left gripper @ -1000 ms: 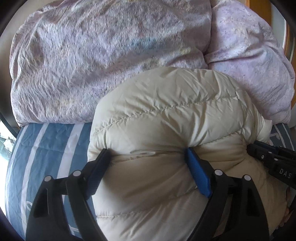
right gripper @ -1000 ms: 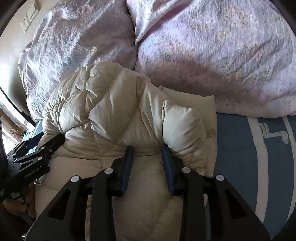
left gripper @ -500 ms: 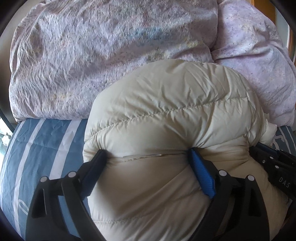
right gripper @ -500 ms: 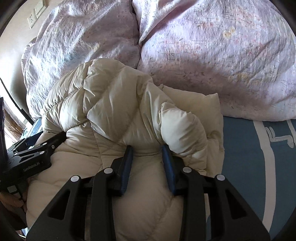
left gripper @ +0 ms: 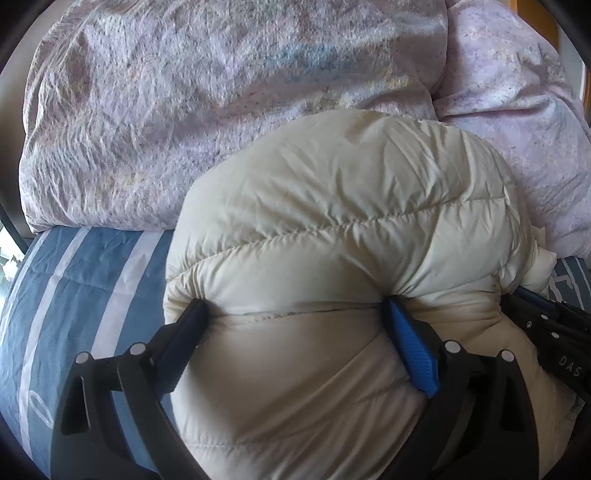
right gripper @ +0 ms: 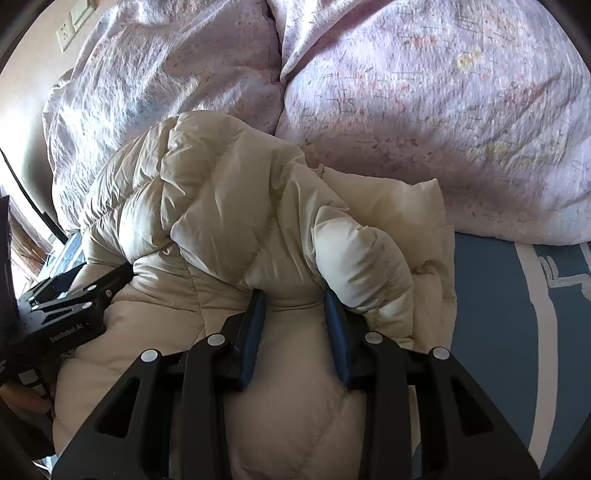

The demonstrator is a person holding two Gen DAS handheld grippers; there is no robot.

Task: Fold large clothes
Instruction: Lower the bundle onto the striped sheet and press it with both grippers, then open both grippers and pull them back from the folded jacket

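Observation:
A cream quilted down jacket (left gripper: 340, 221) lies bunched on the blue striped bedsheet (left gripper: 81, 280). My left gripper (left gripper: 295, 314) has its jaws wide apart with a thick roll of the jacket wedged between them. My right gripper (right gripper: 293, 299) has its jaws narrower, clamped on a fold of the same jacket (right gripper: 229, 206). Each gripper shows at the edge of the other's view: the right one (left gripper: 554, 332) at the left view's right edge, the left one (right gripper: 66, 306) at the right view's left edge.
A crumpled lilac duvet (left gripper: 207, 96) is piled right behind the jacket and also fills the top of the right wrist view (right gripper: 424, 103). Blue sheet with white lines (right gripper: 517, 314) lies to the right. A wall socket (right gripper: 64, 33) is at the far left.
Both grippers have pushed the jacket forward toward the duvet; the bundle now bulges higher and closer to it. The jaws keep their hold.

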